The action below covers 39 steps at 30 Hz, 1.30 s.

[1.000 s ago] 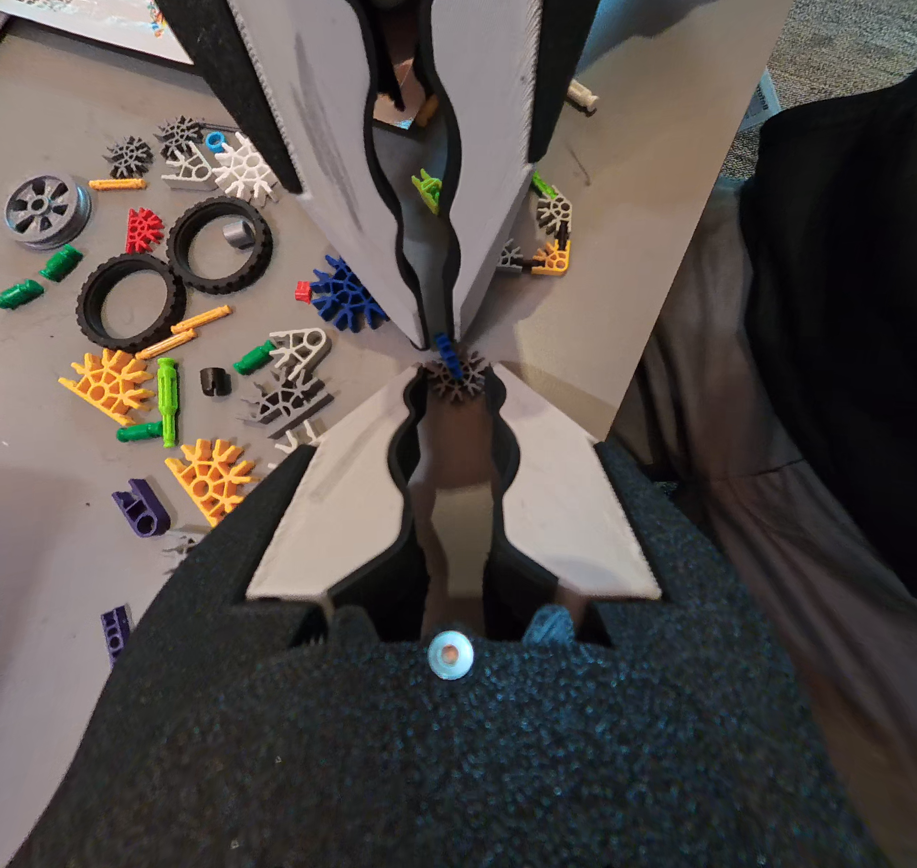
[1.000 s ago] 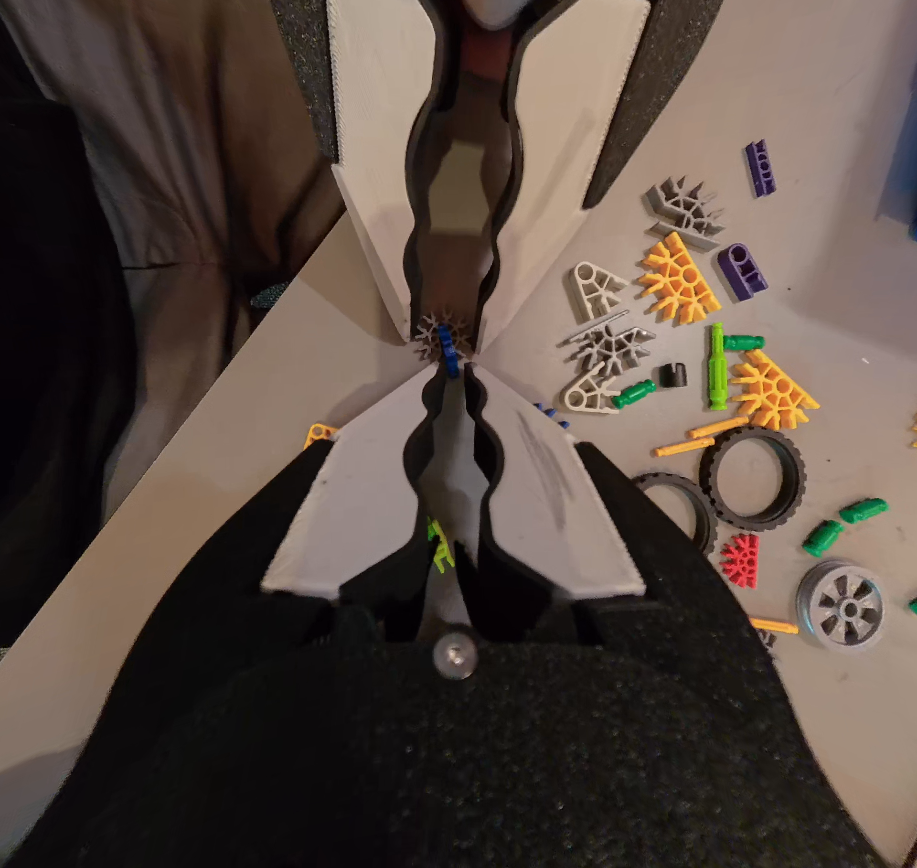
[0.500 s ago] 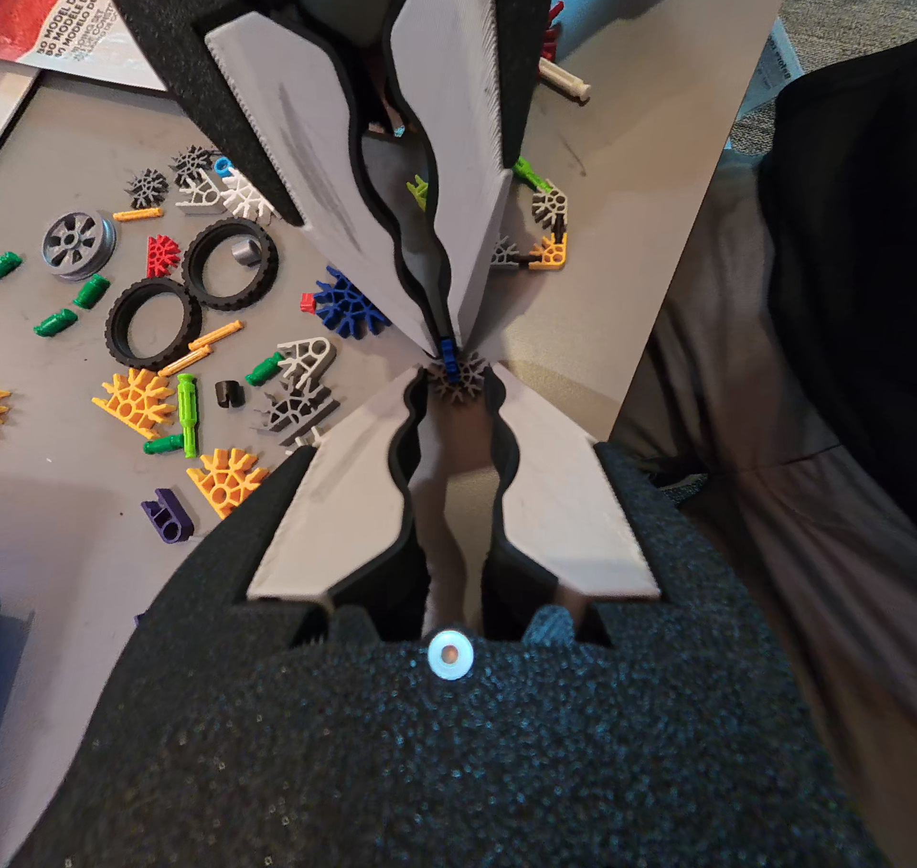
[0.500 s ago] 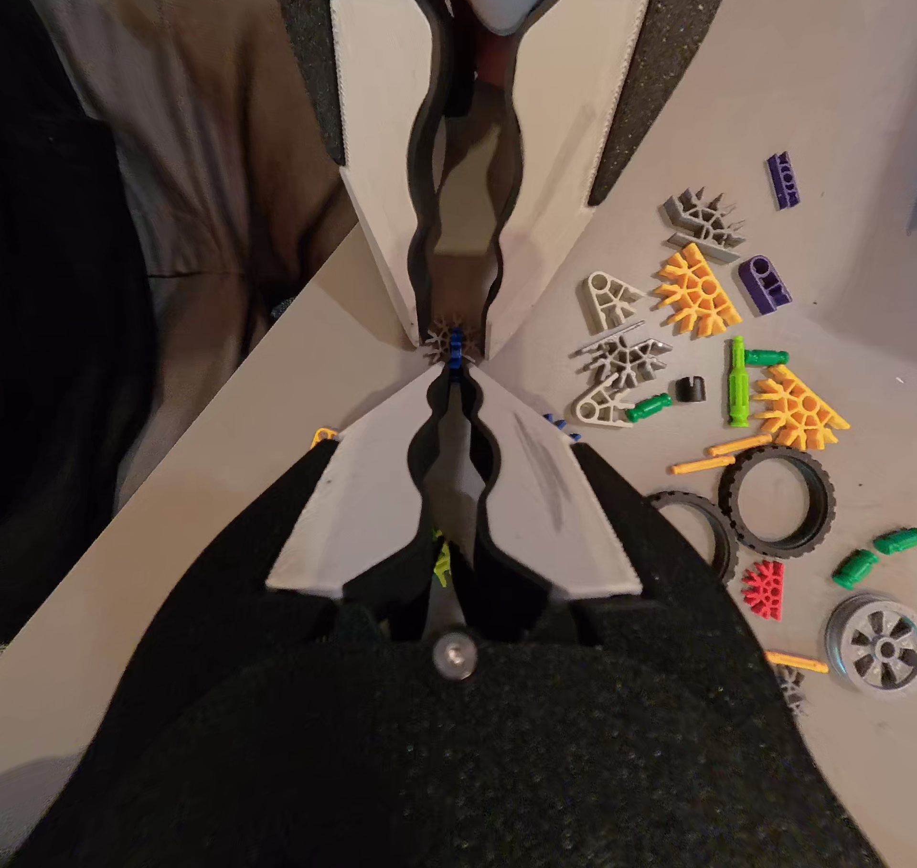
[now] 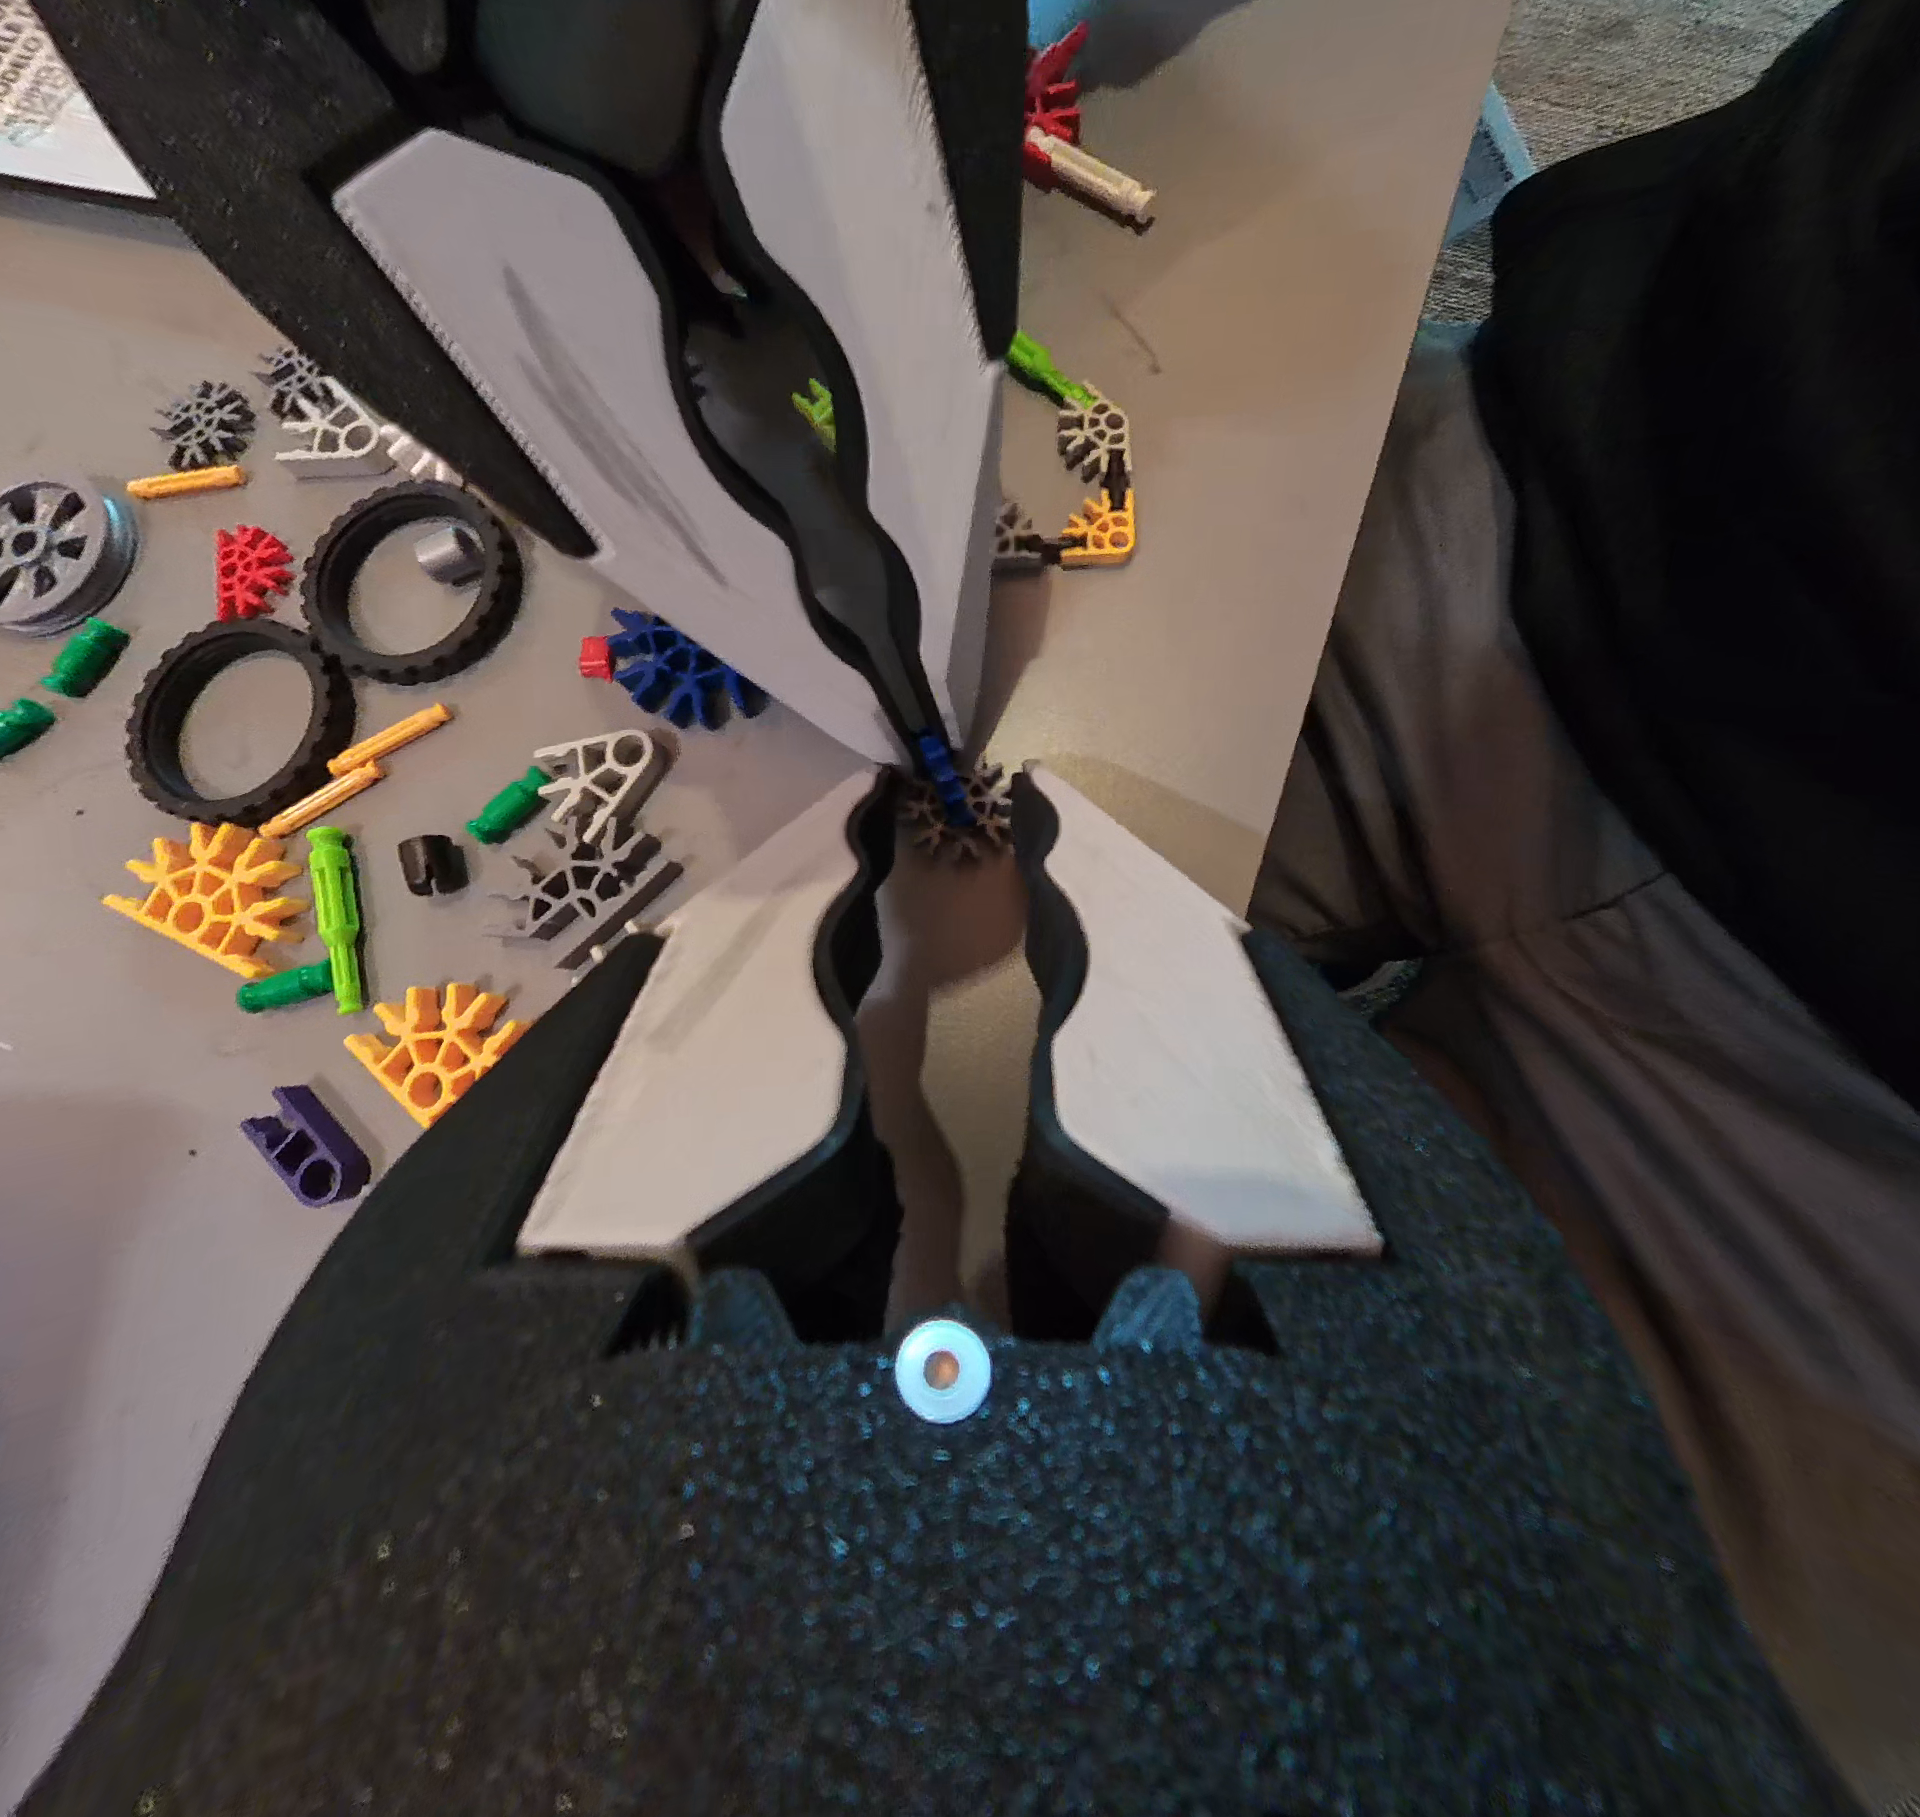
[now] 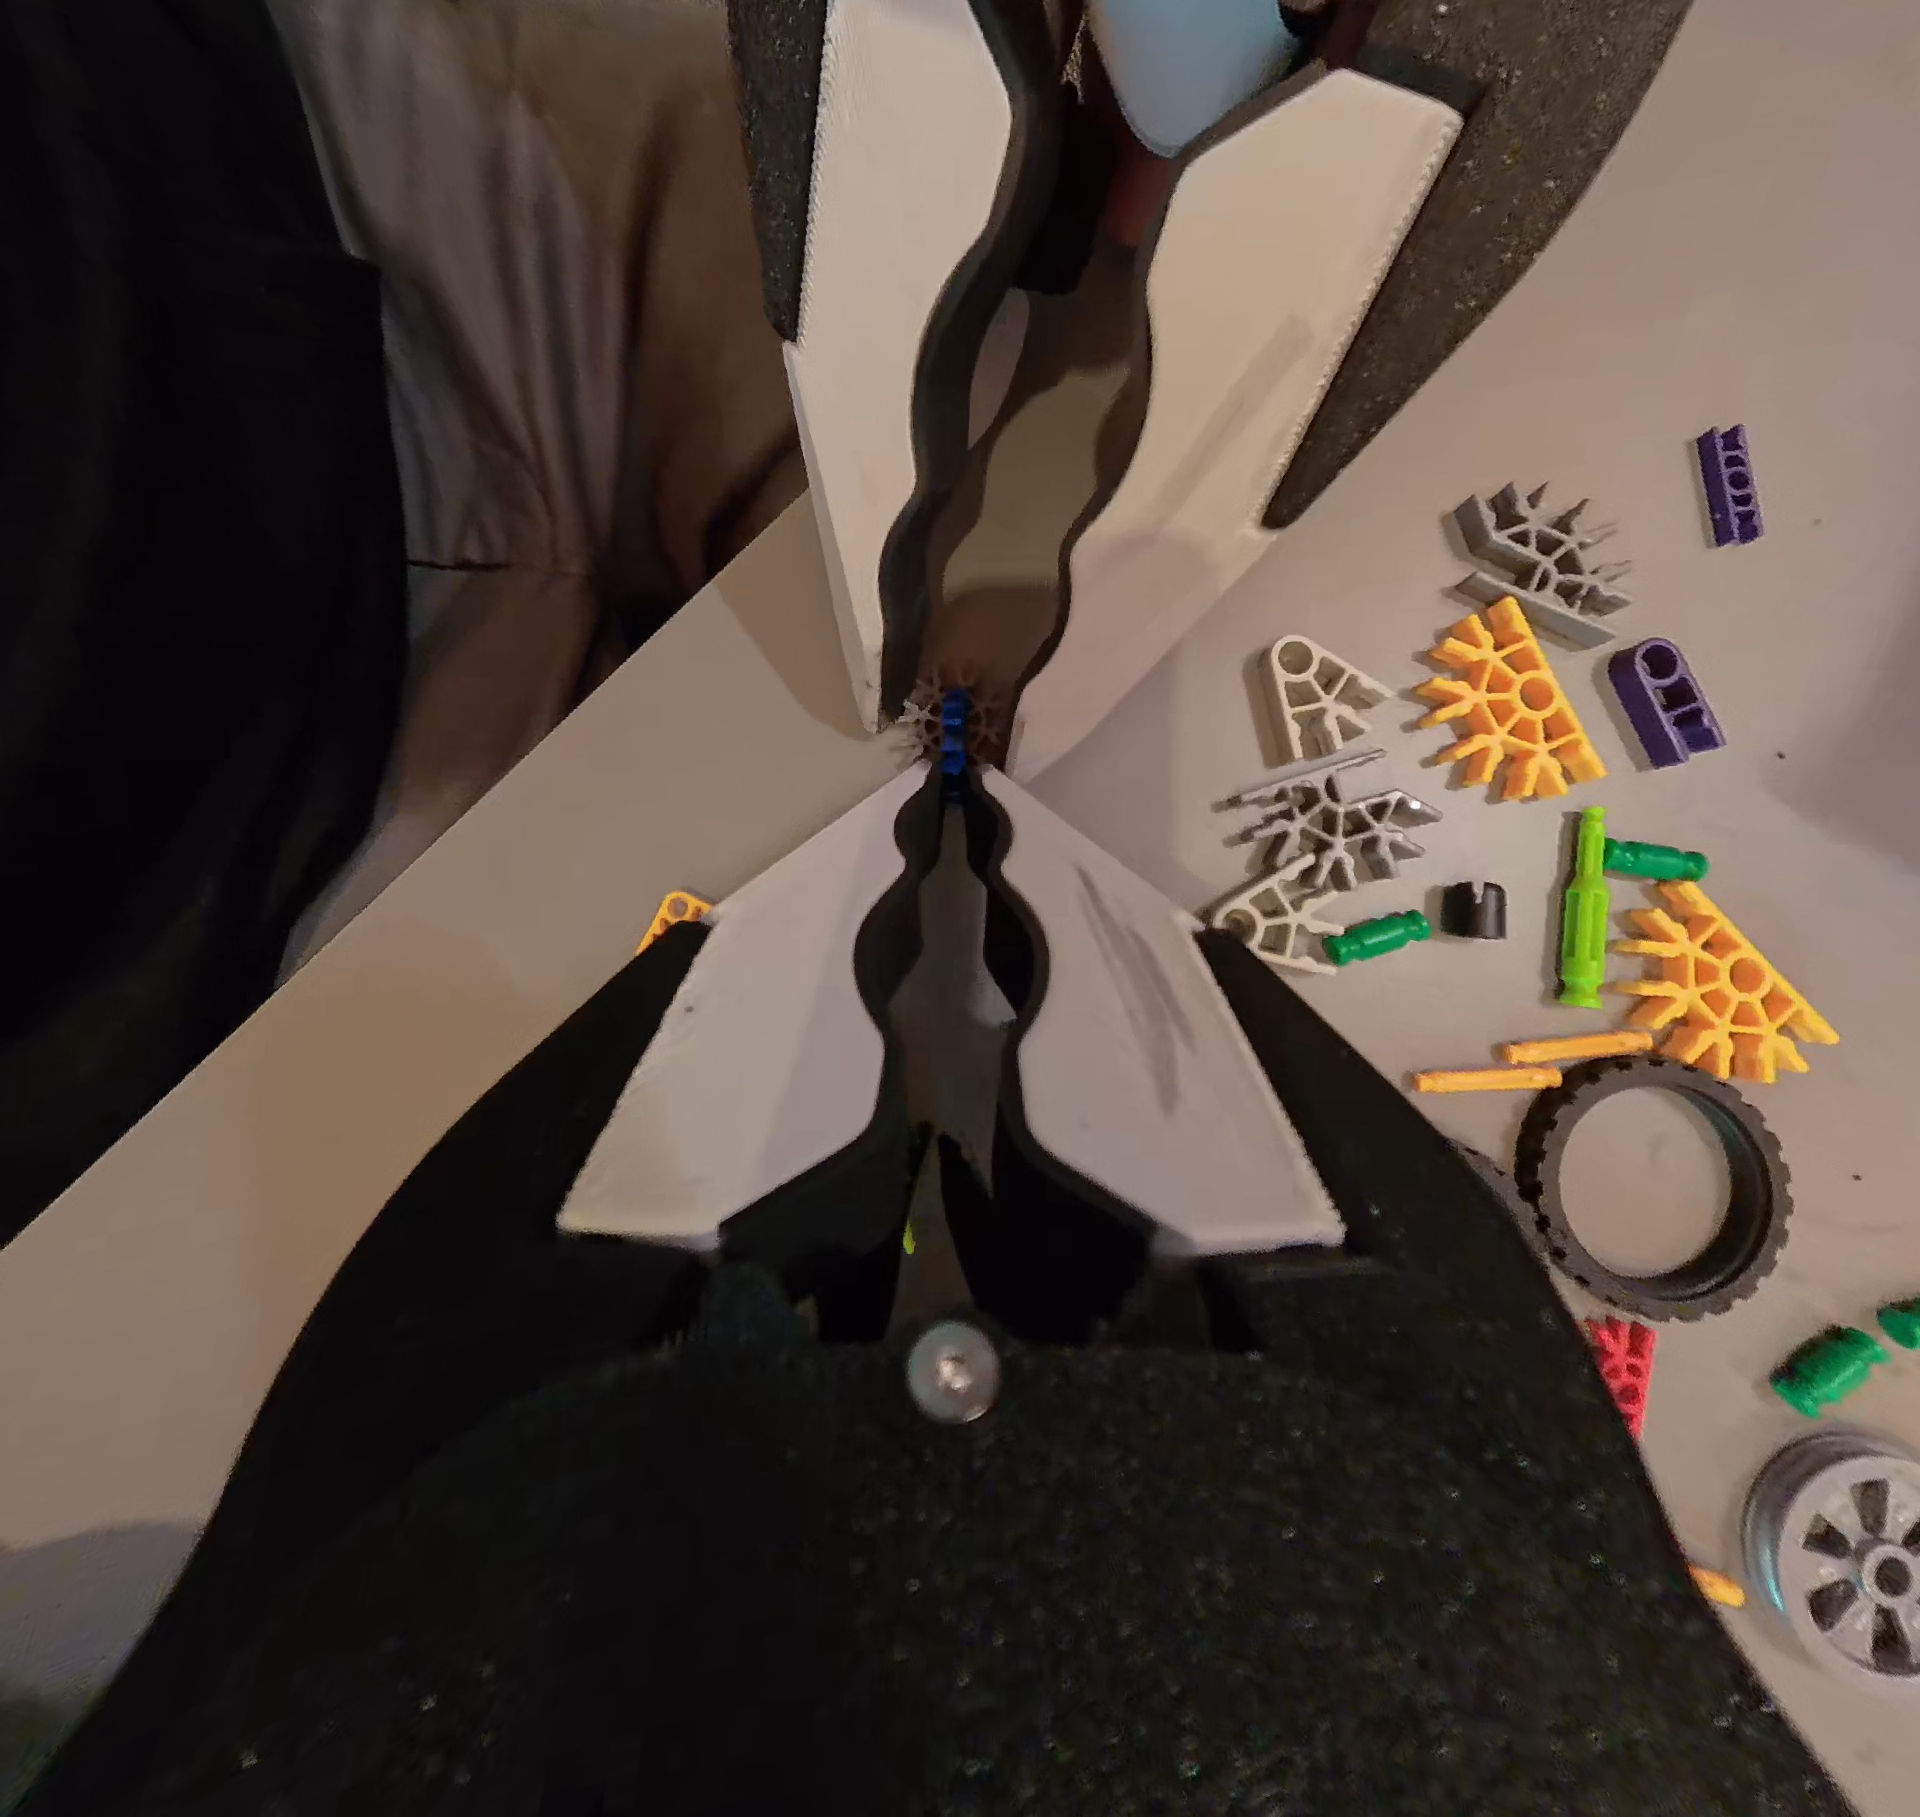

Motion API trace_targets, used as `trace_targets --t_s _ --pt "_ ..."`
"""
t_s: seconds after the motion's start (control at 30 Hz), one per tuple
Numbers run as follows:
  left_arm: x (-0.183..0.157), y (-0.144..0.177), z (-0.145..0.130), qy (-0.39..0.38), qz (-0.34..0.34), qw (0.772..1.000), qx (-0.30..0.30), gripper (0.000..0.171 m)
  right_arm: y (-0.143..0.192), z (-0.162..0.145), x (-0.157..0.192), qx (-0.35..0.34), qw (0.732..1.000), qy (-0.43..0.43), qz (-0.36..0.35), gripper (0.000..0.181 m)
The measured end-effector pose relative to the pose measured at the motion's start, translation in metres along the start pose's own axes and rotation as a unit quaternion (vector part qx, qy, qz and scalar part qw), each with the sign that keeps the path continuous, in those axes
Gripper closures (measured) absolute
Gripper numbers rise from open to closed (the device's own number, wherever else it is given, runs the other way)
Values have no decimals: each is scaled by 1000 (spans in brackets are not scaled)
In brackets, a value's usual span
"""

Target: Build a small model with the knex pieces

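My left gripper (image 5: 956, 796) is shut on a small grey snowflake connector (image 5: 975, 830), held by its rim above the table's corner. My right gripper (image 5: 938, 728) comes in from the far side, tip to tip with the left, and is shut on a short blue rod (image 5: 940, 765). The rod's end lies against the connector. In the right wrist view the right gripper (image 6: 954, 778) holds the blue rod (image 6: 954, 728) against the connector (image 6: 920, 718), which sits between the tips of the left gripper (image 6: 951, 718).
Loose parts lie on the grey table (image 5: 1195, 687): two black tyres (image 5: 416, 583), a grey wheel hub (image 5: 52, 552), yellow fan connectors (image 5: 218, 894), a blue connector (image 5: 675, 671), green rods (image 5: 338, 915), purple clips (image 5: 307, 1159). A small grey-and-yellow assembly (image 5: 1096, 489) lies near the edge. A person's legs (image 5: 1558, 936) are to the right. My two grippers' fingertips are within a few centimetres of each other. From either gripper's tips it is about 20 cm to the grey wheel hub (image 5: 52, 552). The right camera catches it too, in the right wrist view (image 6: 1851, 1544).
The right gripper has tilted and come closer, and the blue rod has moved from the connector's upper edge onto its middle. The left gripper still holds the connector.
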<state>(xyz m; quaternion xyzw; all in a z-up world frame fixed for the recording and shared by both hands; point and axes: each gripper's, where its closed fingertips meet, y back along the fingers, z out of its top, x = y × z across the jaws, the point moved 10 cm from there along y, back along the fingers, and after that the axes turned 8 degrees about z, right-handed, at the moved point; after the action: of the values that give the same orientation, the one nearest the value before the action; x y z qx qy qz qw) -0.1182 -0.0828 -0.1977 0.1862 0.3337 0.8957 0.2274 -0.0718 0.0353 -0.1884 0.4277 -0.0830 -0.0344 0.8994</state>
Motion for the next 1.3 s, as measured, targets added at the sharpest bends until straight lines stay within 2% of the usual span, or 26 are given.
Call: trace_targets --t_s 0.17,0.23,0.3,0.5,0.67,0.87,1.07,1.3 --pt "3 -2 1 2 -2 1000 1 151 2 -3 0 0 1000 -8 -3 179" --pt "1 -1 1 3 19 1000 5 147 3 -3 0 3 1000 -12 -6 179" --pt "0 2 1 9 52 999 13 135 2 -2 0 2 1000 -16 -5 179" --pt "-13 8 1 19 107 993 35 142 1 -2 0 -5 1000 -24 -2 179" --pt "-16 6 0 46 94 994 33 152 1 -3 0 -8 1000 -24 -3 179" --pt "-13 6 -3 62 79 995 16 153 1 -2 2 -1 1000 -3 -11 180" --pt "-12 6 -2 40 72 996 14 153 1 -2 1 1 1000 20 -3 180" --pt "-11 5 0 19 63 998 19 153 1 -2 -8 -3 999 11 41 180"
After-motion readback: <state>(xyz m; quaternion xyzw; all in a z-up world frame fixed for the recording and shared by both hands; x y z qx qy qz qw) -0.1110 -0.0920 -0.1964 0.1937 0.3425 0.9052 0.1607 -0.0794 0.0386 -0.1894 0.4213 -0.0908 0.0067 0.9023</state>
